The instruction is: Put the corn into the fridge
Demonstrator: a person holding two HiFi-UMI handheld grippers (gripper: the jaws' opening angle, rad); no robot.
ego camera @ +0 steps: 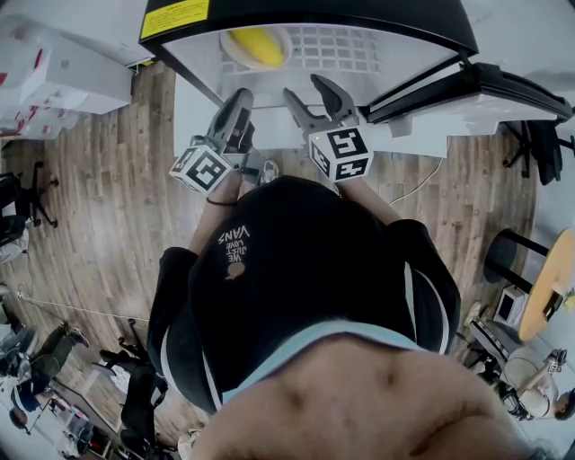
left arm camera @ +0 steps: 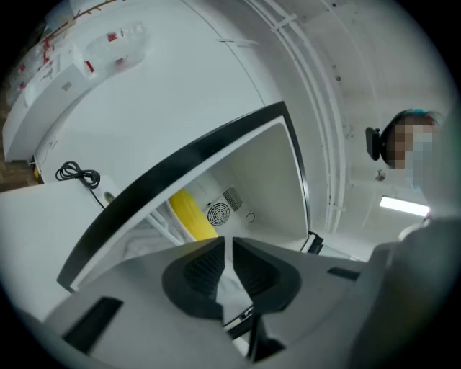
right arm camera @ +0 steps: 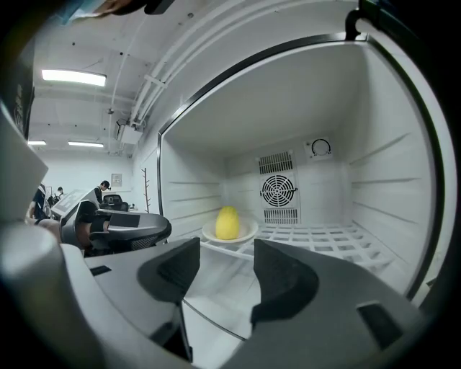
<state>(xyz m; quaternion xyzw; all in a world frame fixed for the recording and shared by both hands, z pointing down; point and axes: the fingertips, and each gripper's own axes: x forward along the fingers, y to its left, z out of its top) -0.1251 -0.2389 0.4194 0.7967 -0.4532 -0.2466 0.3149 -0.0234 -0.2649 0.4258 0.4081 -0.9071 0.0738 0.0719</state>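
Note:
The yellow corn (ego camera: 256, 45) (right arm camera: 227, 223) lies on a white plate (right arm camera: 246, 233) at the back left of the wire shelf (right arm camera: 317, 241) inside the open fridge (ego camera: 314, 13). In the left gripper view only a slice of the corn (left arm camera: 191, 212) shows behind the fridge's black frame (left arm camera: 180, 166). My left gripper (ego camera: 241, 97) (left arm camera: 227, 249) is shut and holds nothing, just outside the fridge's left edge. My right gripper (ego camera: 310, 90) (right arm camera: 227, 263) stands open and empty in front of the fridge's opening, pointing at the corn.
The fridge door (ego camera: 476, 90) hangs open to the right. A round fan vent (right arm camera: 278, 191) sits on the back wall. A black cable (left arm camera: 78, 173) lies on the white top left of the fridge. White boxes (ego camera: 63, 72) and a wooden floor (ego camera: 108, 207) are at left.

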